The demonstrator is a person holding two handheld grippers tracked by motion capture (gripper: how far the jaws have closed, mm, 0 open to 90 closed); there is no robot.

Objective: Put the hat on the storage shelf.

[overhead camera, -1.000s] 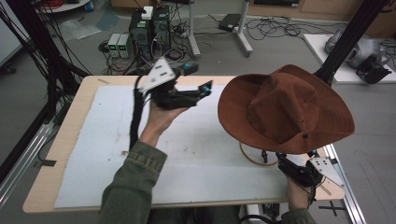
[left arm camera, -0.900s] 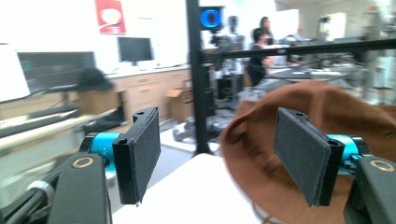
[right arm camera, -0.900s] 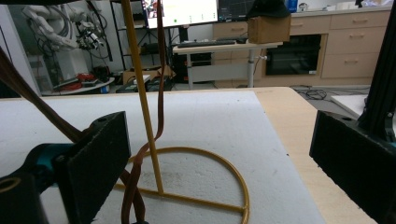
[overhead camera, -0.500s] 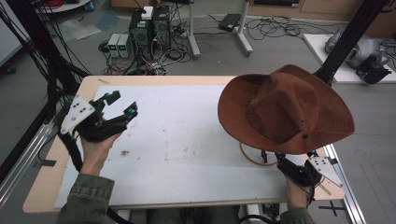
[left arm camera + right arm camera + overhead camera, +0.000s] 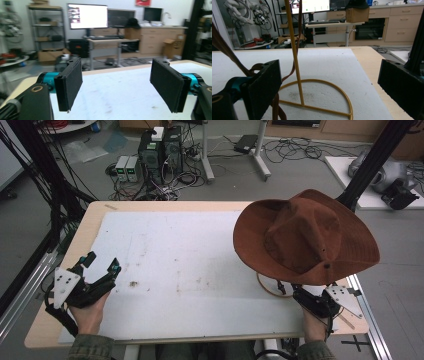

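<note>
The left gripper (image 5: 102, 265) is being held low at eight o'clock, jaws just opened wide, gripping nothing. The right gripper (image 5: 287, 287), spread open and empty, is being half hidden under the hat (image 5: 305, 237) by the stand (image 5: 297, 62).

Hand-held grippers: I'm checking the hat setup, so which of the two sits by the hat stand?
The right hand-held gripper, beneath the brown hat's brim at the yellow wire stand; the left hand-held gripper rests across the table.

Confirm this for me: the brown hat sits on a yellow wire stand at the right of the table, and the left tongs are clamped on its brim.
Not quite. The brown hat does sit on the yellow wire stand at the right, but the left tongs are far from it, at the table's left edge. The left gripper view shows their jaws wide apart, just opened further, with nothing between them.
</note>
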